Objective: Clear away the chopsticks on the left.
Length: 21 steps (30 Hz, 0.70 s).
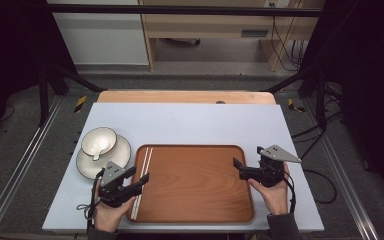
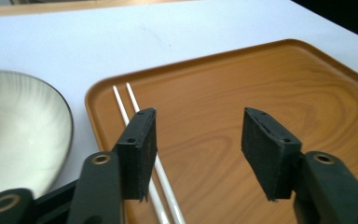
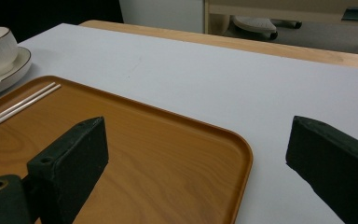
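High cam overhead; claw cams share tray (image 2: 242, 93).

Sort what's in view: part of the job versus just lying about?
In the job:
left claw, open over the chopsticks
wooden tray
right claw, open at the tray's right edge

Lying about:
bowl with spoon
plate

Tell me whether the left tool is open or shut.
Open. The left tool has its jaws wide apart over the tray, gripping nothing; the chopsticks lie under its left jaw.
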{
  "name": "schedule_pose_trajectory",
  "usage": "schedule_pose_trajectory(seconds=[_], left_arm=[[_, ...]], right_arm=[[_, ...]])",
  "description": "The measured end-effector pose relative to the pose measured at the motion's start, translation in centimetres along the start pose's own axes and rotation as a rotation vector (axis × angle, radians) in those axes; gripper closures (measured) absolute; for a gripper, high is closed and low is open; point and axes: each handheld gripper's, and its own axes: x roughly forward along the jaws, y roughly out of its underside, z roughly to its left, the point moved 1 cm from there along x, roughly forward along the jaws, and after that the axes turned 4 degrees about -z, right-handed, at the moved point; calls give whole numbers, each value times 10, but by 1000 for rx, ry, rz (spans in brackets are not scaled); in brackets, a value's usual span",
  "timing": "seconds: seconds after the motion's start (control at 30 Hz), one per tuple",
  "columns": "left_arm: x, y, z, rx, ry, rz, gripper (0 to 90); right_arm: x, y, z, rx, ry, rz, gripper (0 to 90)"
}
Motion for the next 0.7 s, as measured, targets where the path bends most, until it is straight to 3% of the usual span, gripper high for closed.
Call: schedule_pose_trajectory(seconds=[0.13, 0.3, 0.7], left_arm=[[-7, -5, 13, 33, 11, 3, 371], [-14, 2, 26, 71, 15, 20, 337], [-24, 20, 44, 69, 13, 33, 269]], right_arm=[[-1, 0, -1, 2, 4, -1, 58], [-2, 0, -3, 8, 8, -3, 57], [0, 4, -4, 3, 14, 12, 55]])
